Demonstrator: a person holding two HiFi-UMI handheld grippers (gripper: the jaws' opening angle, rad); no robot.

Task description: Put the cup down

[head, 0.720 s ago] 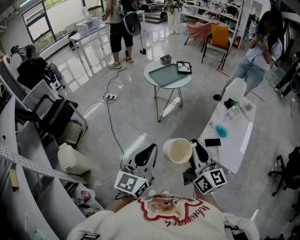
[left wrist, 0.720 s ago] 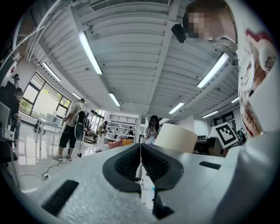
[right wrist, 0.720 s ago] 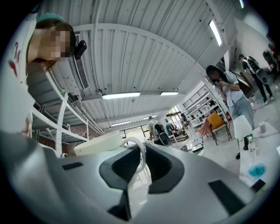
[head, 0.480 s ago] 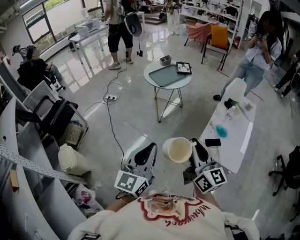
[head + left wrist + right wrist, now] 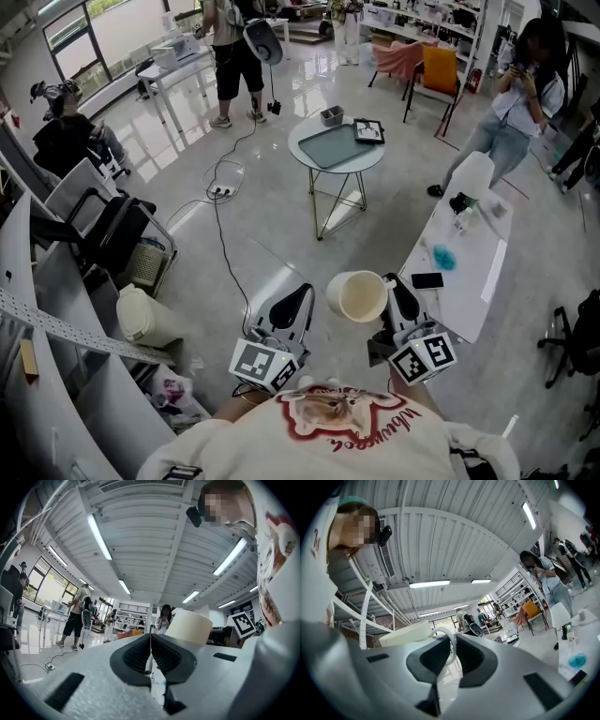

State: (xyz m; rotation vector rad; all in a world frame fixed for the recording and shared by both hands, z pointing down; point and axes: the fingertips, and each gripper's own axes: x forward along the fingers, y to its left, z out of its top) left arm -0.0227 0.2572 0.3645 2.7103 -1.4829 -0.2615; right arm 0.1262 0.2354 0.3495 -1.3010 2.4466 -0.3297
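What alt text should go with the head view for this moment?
The right gripper holds a cream cup in the air over the floor, beside a long white table. The left gripper is shut and empty; a round table stands farther off.

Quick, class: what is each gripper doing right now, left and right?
Left gripper: shut, holding nothing.
Right gripper: shut on the handle of the cup.

My right gripper (image 5: 393,292) has eased a little forward and to the right. It has carried the cup (image 5: 358,295) along by its handle, so the cup now sits slightly farther from me. Across the room, the person in black shorts (image 5: 230,52) has stepped farther away.
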